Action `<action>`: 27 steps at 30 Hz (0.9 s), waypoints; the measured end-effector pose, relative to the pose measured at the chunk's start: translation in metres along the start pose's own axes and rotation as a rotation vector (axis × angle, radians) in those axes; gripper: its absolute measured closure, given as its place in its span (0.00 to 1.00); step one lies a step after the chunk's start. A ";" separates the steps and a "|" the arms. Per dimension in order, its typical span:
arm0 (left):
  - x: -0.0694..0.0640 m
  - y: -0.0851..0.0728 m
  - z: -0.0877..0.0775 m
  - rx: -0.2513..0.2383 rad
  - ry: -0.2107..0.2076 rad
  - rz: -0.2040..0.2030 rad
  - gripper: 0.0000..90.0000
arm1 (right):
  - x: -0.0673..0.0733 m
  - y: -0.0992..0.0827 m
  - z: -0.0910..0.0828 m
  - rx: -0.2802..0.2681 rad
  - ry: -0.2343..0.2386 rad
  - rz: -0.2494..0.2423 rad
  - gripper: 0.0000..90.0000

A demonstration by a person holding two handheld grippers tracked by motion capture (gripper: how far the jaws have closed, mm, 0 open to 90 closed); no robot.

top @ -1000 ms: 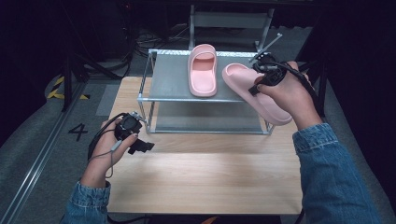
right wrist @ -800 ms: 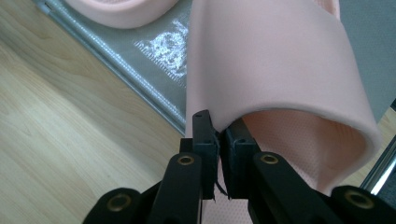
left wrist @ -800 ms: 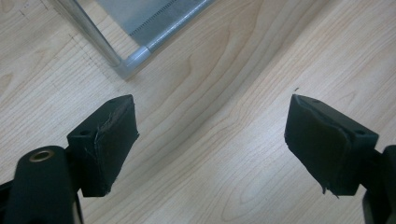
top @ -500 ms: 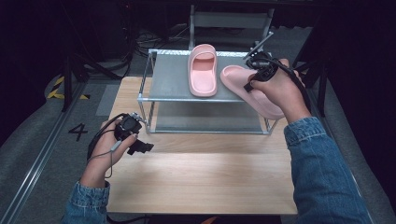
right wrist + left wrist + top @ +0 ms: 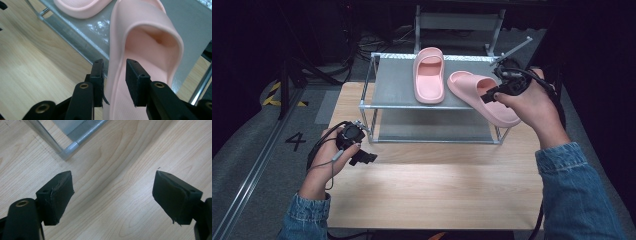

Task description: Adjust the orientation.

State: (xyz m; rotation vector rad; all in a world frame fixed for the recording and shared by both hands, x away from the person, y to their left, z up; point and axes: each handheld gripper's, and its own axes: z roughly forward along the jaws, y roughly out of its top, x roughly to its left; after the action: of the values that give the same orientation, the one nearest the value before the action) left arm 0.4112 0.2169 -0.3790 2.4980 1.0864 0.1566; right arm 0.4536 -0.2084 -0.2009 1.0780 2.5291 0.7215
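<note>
Two pink slippers (image 5: 430, 75) on grey rack (image 5: 397, 90) (wooden table (image 5: 432, 190)); right claw (image 5: 113, 82) just opening round one, left claw (image 5: 112, 197) wide, empty.

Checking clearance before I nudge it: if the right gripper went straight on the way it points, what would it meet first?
The second pink slipper: its side wall already stands between the just-opened jaws of the right gripper, so the raised strap looks like the first contact. Depth is hard to judge.

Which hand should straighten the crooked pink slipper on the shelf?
The right. Its gripper has just been opening, with the crooked slipper's edge between its fingers, maybe not gripped. The left gripper hangs open over the wooden table, away from the shelf.
</note>
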 end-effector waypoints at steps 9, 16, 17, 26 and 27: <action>-0.002 0.002 0.003 0.015 -0.007 0.011 0.20 | -0.002 -0.044 -0.030 -0.008 -0.010 0.021 0.77; -0.004 0.003 0.004 0.024 -0.006 0.019 0.20 | -0.003 -0.073 -0.041 0.035 0.003 0.043 0.79; -0.004 0.003 0.004 0.025 -0.004 0.019 0.20 | -0.003 -0.077 -0.041 0.047 0.005 0.049 0.80; -0.004 0.003 0.006 0.035 -0.011 0.020 0.20 | -0.007 -0.101 -0.027 0.160 0.018 0.064 0.94; -0.004 0.003 0.006 0.036 -0.011 0.022 0.20 | -0.007 -0.102 -0.024 0.173 0.013 0.062 0.96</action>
State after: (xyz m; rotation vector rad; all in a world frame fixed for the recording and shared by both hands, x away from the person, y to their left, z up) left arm 0.4117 0.2101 -0.3833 2.5401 1.0668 0.1313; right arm 0.3879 -0.2814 -0.2371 1.2154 2.6184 0.5341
